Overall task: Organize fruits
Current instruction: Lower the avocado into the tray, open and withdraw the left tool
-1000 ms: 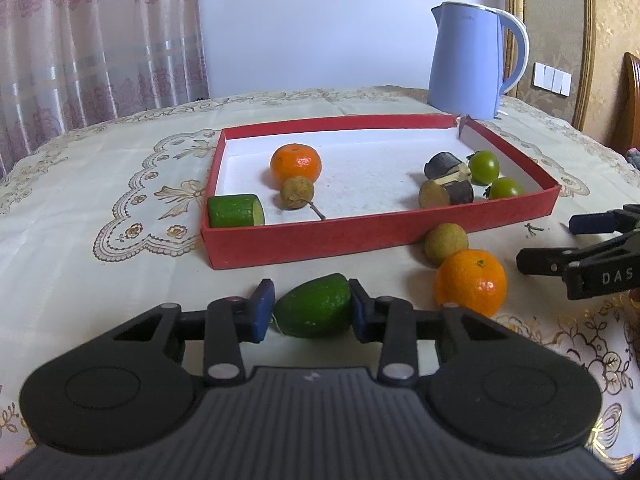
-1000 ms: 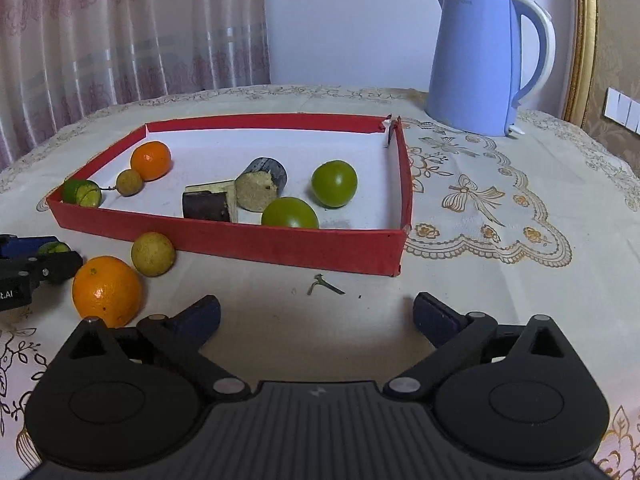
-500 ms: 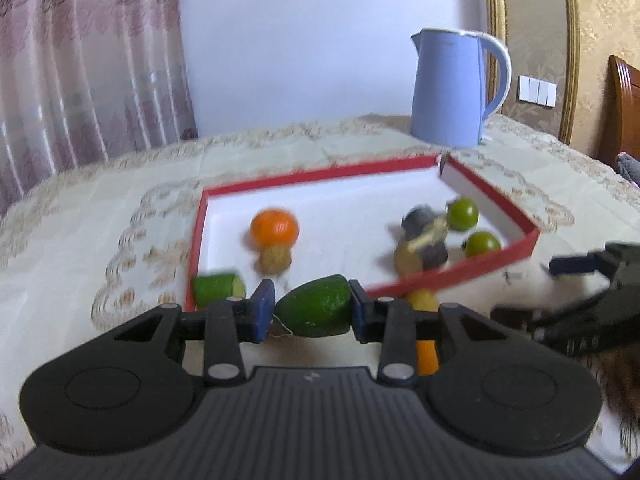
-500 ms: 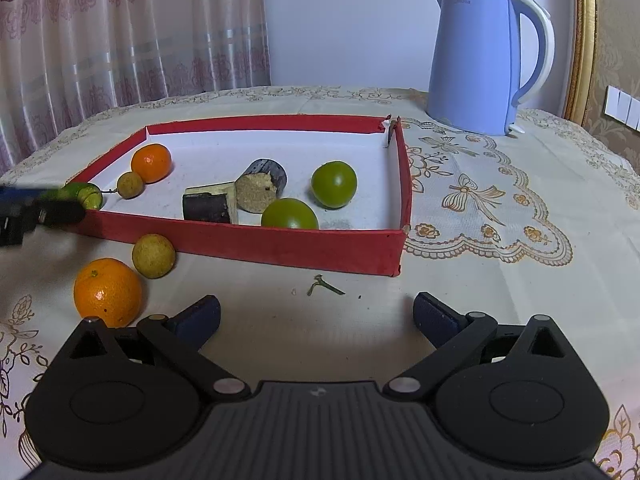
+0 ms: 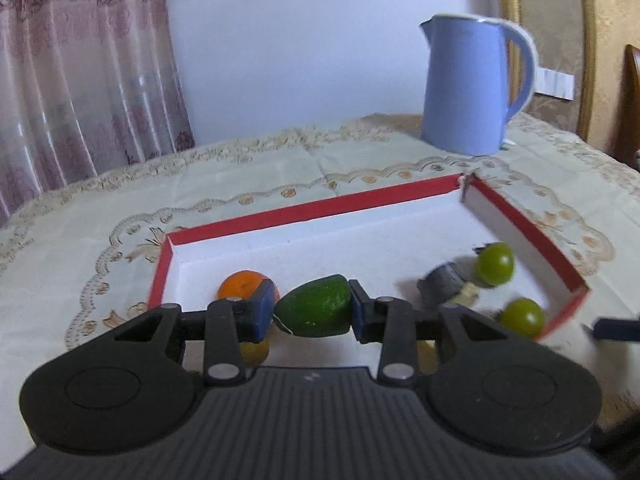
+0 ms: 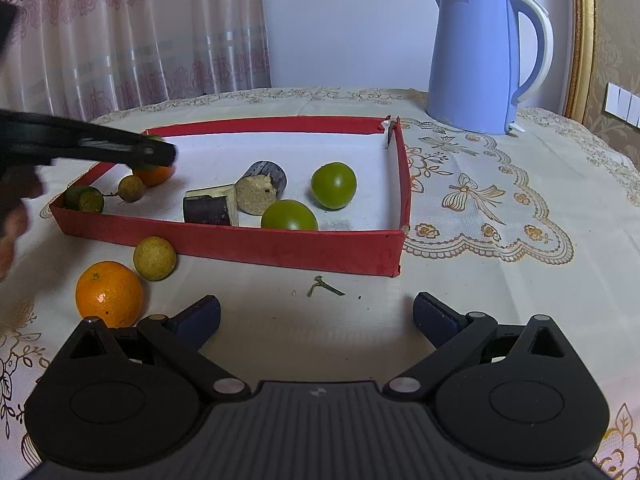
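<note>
A: Fruits first: where is the green one sitting?

B: The dark green fruit [image 5: 314,312] is being pinched between the two blue pads of the left tongs [image 5: 313,312], which are closing on it from both sides, and it is hanging over the red tray [image 5: 524,220], above the tray's left part.

A: And what is lying in the tray?

B: A small orange [image 5: 244,283] is showing just behind the left pad. From the right wrist view, a brownish round fruit [image 6: 131,188] and a cut green piece [image 6: 85,199] are lying at the tray's left end, two dark cut chunks [image 6: 236,198] are touching each other in the middle, and two round green fruits [image 6: 316,200] are resting towards the right wall.

A: Anything outside it?

B: A larger orange [image 6: 109,293] and a yellowish round fruit [image 6: 154,258] are sitting side by side on the surface [image 6: 500,280], just in front of the tray's near wall. A small green stem scrap [image 6: 322,286] is lying nearby.

A: What are the right tongs [image 6: 316,318] doing?

B: They are hovering low over the surface in front of the tray, spread wide and gripping nothing.

A: And behind?

B: A blue electric kettle [image 6: 480,60] is standing beyond the tray's far right corner, on the embroidered cloth.
</note>
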`<state>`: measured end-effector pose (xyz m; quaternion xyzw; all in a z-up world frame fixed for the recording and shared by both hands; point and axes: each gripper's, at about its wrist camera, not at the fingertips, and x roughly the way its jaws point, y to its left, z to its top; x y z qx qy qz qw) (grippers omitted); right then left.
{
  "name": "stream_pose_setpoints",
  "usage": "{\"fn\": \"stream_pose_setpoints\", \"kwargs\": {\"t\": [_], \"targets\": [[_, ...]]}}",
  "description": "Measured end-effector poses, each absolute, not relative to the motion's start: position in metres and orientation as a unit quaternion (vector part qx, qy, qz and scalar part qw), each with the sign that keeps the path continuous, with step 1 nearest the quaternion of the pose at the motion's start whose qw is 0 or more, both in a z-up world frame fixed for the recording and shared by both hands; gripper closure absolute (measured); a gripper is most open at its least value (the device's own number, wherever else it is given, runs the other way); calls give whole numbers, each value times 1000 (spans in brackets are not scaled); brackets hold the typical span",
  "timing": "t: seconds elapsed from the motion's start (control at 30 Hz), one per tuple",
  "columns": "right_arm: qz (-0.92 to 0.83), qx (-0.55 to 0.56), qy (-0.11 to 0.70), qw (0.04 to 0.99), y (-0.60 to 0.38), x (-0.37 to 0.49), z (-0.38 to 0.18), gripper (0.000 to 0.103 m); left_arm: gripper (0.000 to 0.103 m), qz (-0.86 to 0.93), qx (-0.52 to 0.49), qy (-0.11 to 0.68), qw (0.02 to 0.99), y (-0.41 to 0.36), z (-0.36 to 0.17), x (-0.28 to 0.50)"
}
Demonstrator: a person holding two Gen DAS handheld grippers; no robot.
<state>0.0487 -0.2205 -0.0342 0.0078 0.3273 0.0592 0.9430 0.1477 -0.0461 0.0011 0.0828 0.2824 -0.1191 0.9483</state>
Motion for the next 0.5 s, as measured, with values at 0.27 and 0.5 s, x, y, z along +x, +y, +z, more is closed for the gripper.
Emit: {"fn": "stream_pose_setpoints", "kwargs": {"t": [0.27, 0.5], "targets": [[60, 9, 327, 943, -220, 49, -34, 0, 68, -122, 95, 293, 944, -63, -9, 176], [60, 12, 326, 943, -220, 48, -35, 0, 50, -111, 99, 295, 944, -67, -19, 191]]}}
